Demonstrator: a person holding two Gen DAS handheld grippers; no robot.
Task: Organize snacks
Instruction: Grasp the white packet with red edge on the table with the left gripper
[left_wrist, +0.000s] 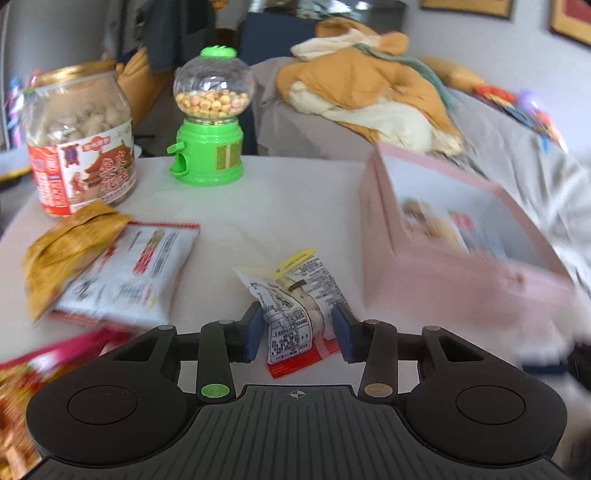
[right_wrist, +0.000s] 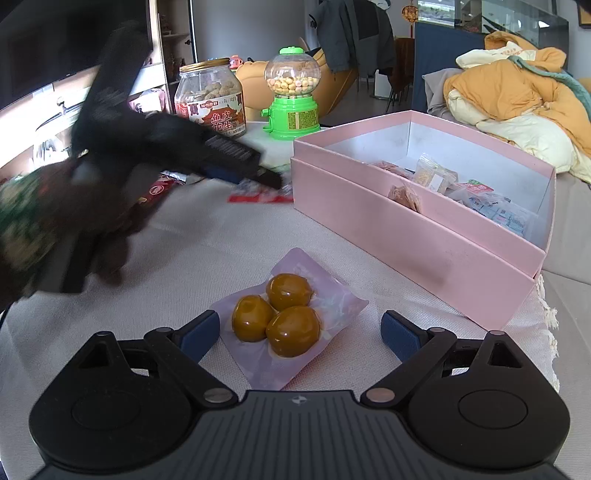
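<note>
A small white snack packet (left_wrist: 295, 306) with a red end lies on the cloth-covered table, and my left gripper (left_wrist: 298, 321) has its blue pads against both sides of it. The right wrist view shows that left gripper (right_wrist: 275, 181) low over the same packet (right_wrist: 258, 197), beside the pink box (right_wrist: 406, 229). The box (left_wrist: 461, 273) holds several small packets in its compartments. My right gripper (right_wrist: 299, 325) stands open, its fingers either side of a pale purple packet (right_wrist: 332, 295) of three brown balls, not touching it.
A peanut jar (left_wrist: 81, 147) and a green candy dispenser (left_wrist: 210, 118) stand at the table's far edge. A yellow packet (left_wrist: 66, 243), a white packet (left_wrist: 140, 266) and a red one (left_wrist: 22, 387) lie at the left. An orange blanket (right_wrist: 517, 96) sits on the sofa behind.
</note>
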